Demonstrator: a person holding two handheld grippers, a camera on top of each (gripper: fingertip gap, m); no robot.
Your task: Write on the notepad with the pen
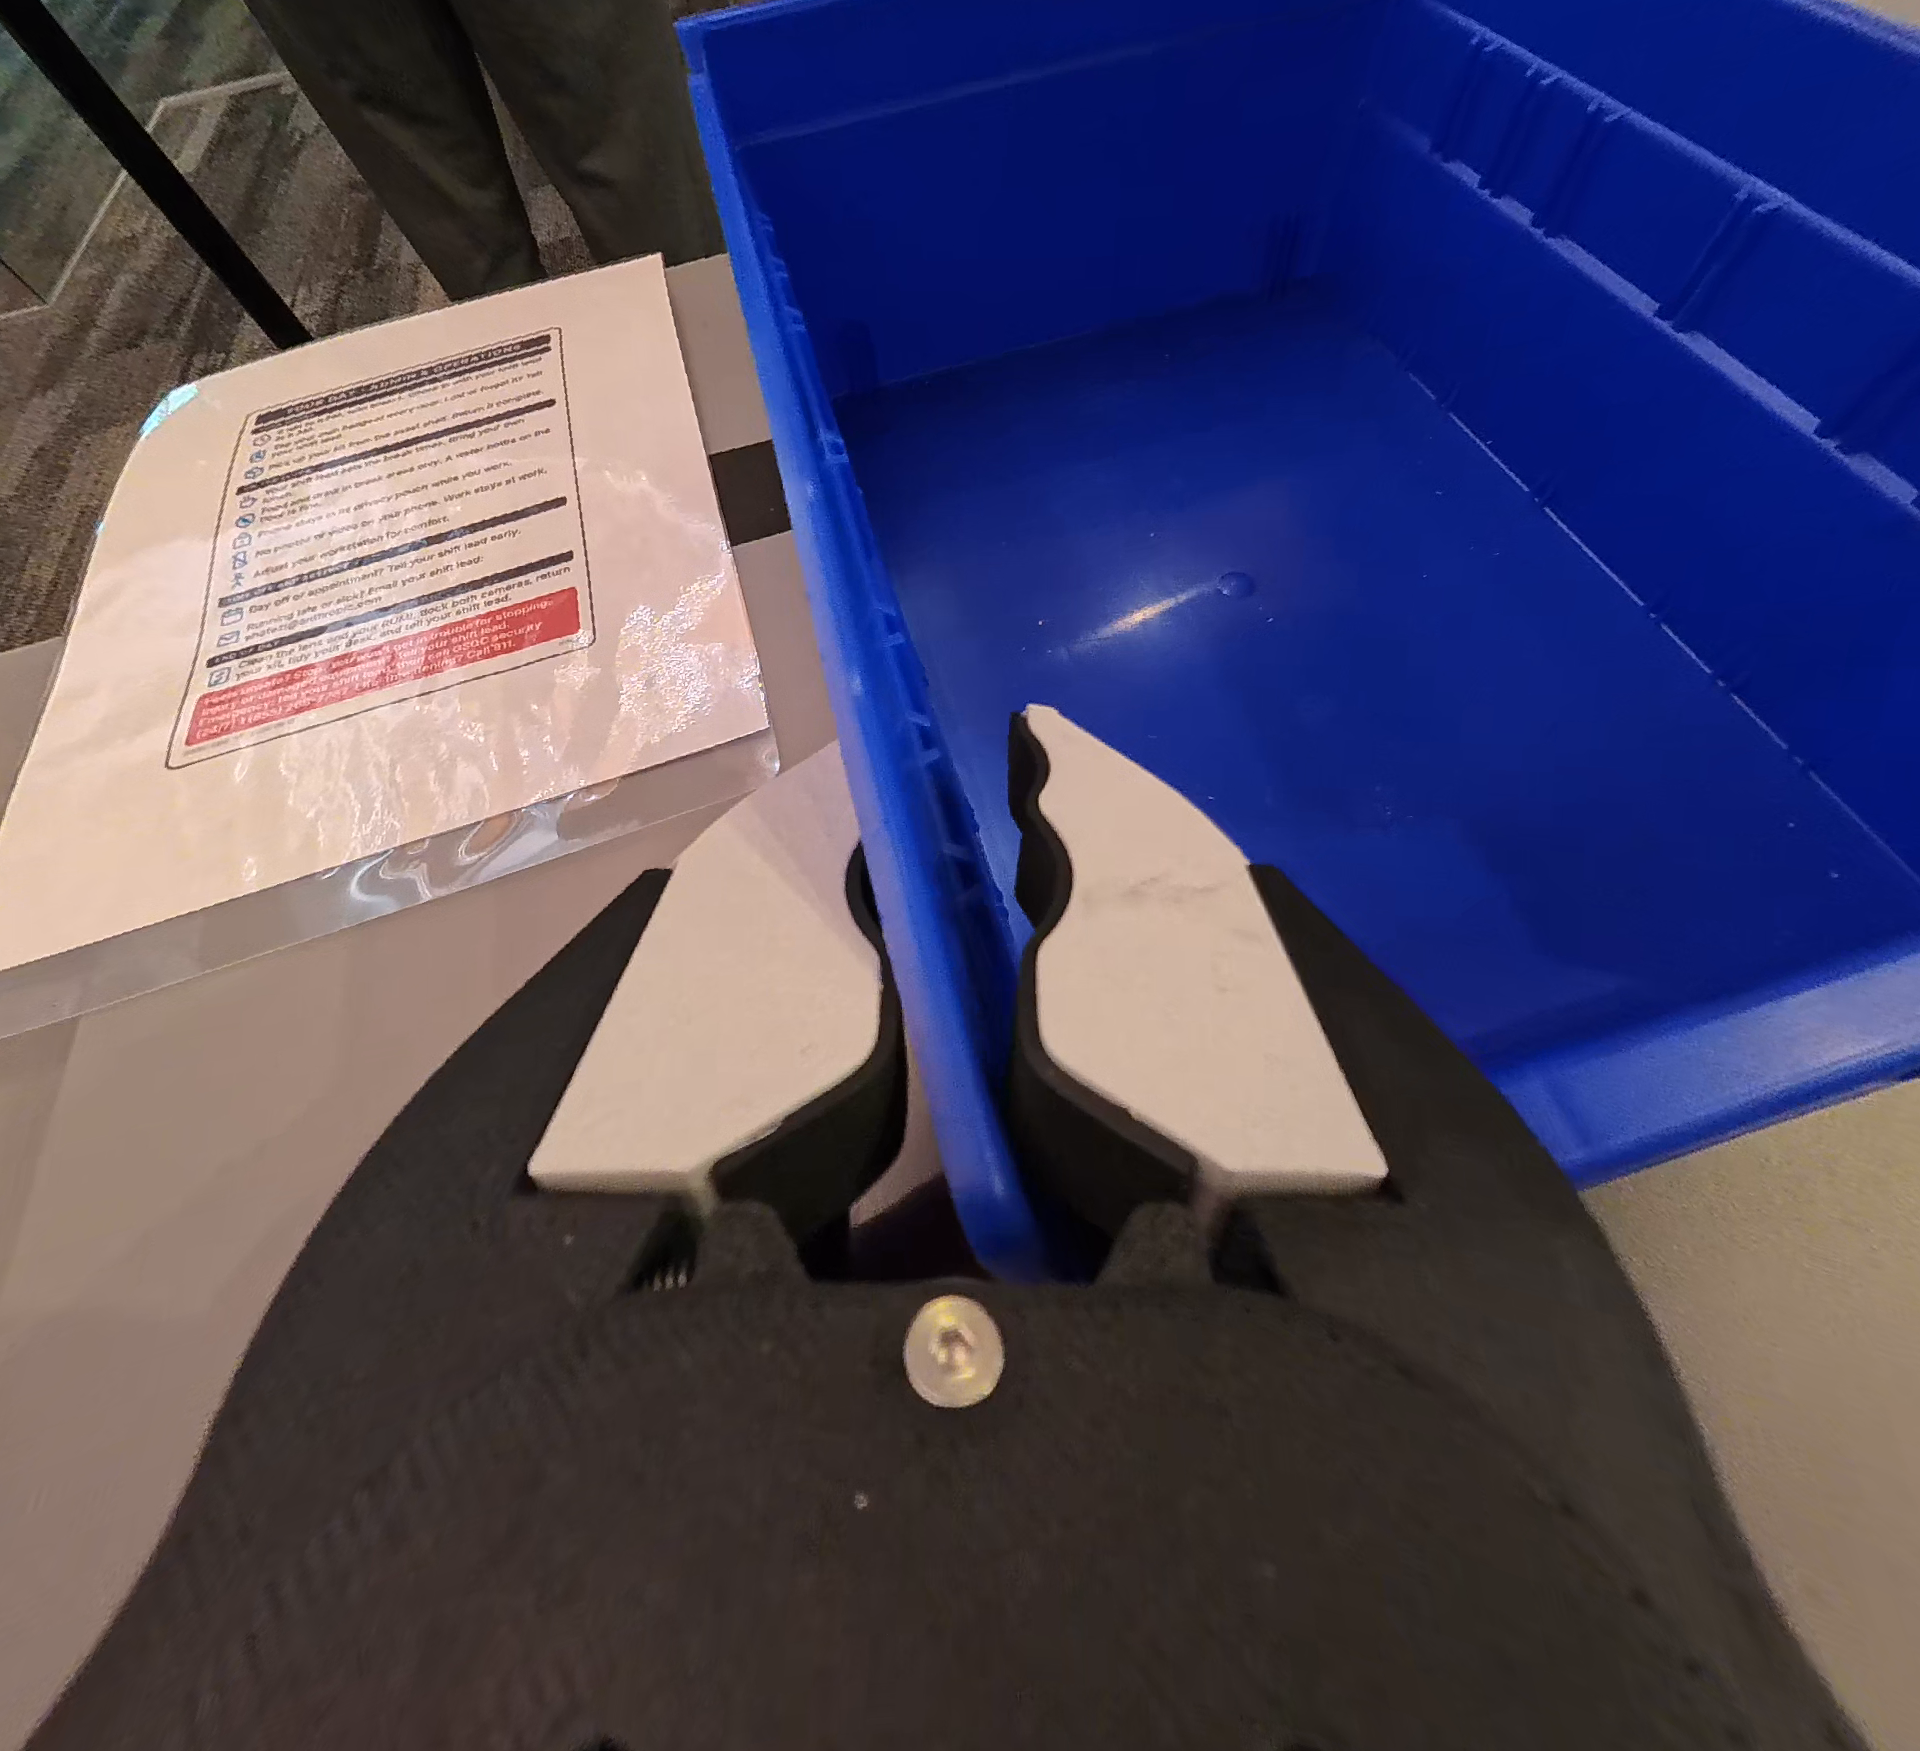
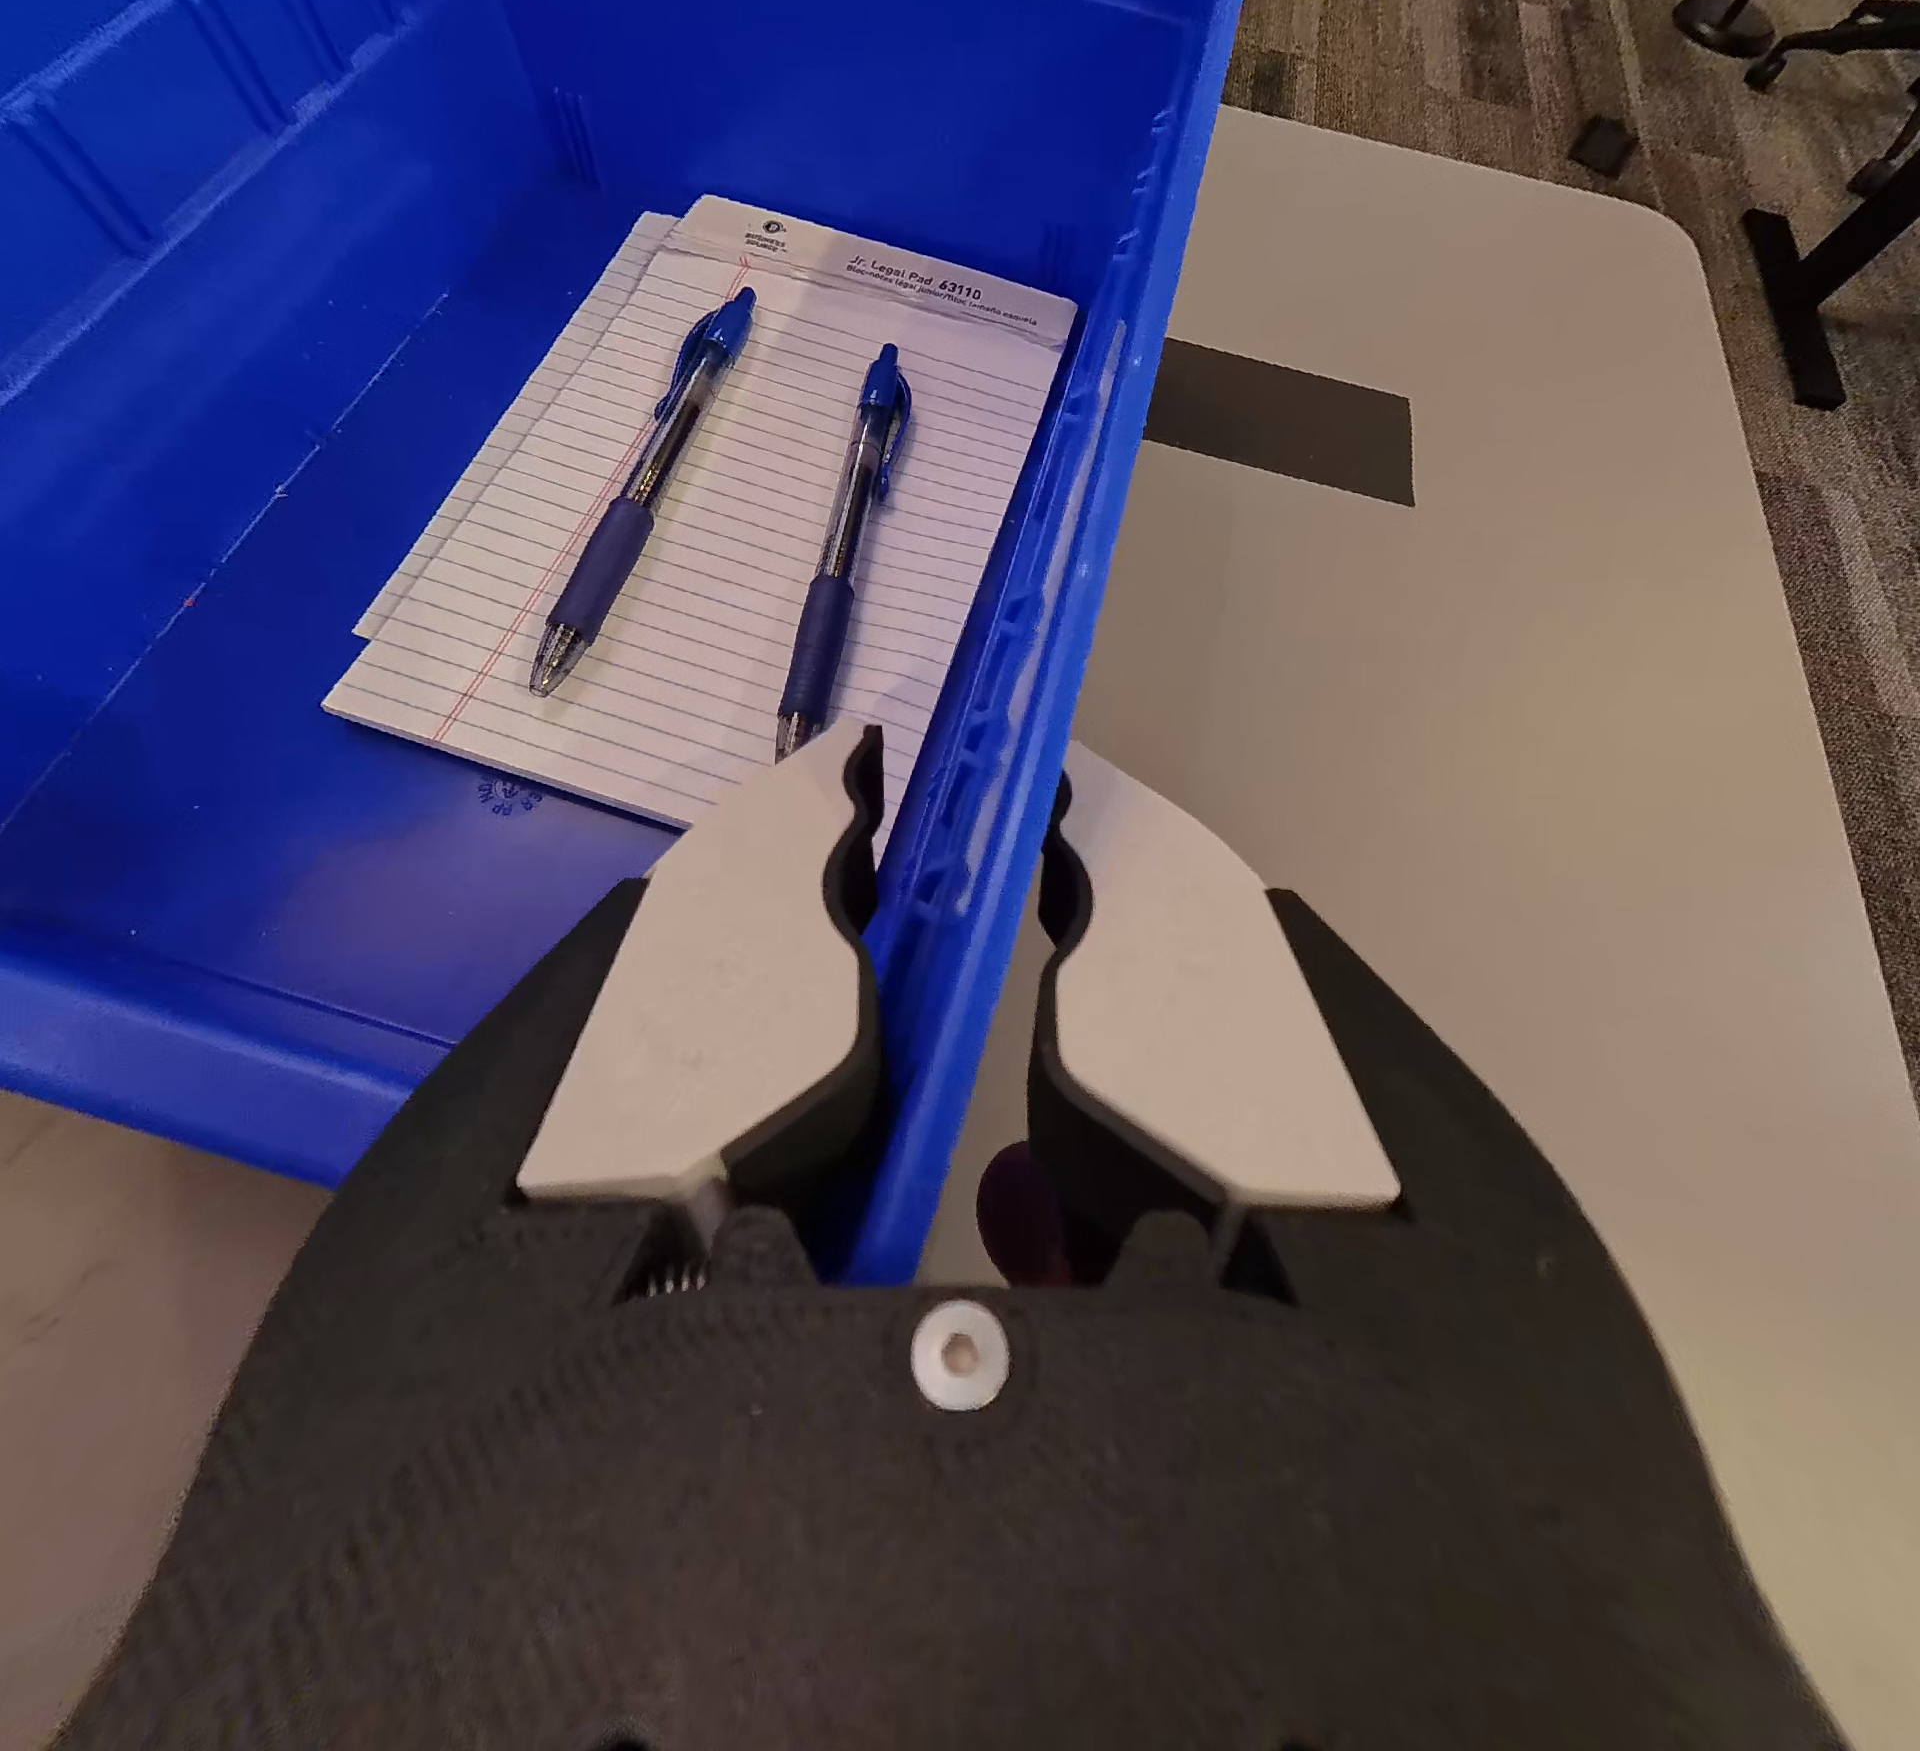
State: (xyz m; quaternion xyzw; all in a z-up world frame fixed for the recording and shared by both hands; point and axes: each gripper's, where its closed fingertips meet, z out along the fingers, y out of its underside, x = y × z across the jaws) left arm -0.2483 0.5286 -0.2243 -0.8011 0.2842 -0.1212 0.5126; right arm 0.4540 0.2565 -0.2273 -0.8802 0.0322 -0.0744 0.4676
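A: Count the items.

B: One blue bin (image 2: 312,351); inside it, one lined notepad (image 2: 748,558) over a loose sheet, and two blue pens (image 2: 634,496) (image 2: 842,548) lying side by side on the pad.

A: State of the tools?

B: Left gripper (image 1: 935,870) is closed on the bin's left wall. Right gripper (image 2: 961,828) straddles the right wall, its fingers (image 2: 748,953) against the rim; whether they press, I cannot tell.

A: Surroundings?

B: A laminated sheet (image 1: 395,579) lies left of the bin on the table (image 2: 1455,766). The bin wall stands between the right gripper and the pens.

Left claw (image 1: 940,870) astride blue bin (image 1: 1351,558) wall, laminated sheet (image 1: 384,579) beside bin on table (image 1: 208,1234)
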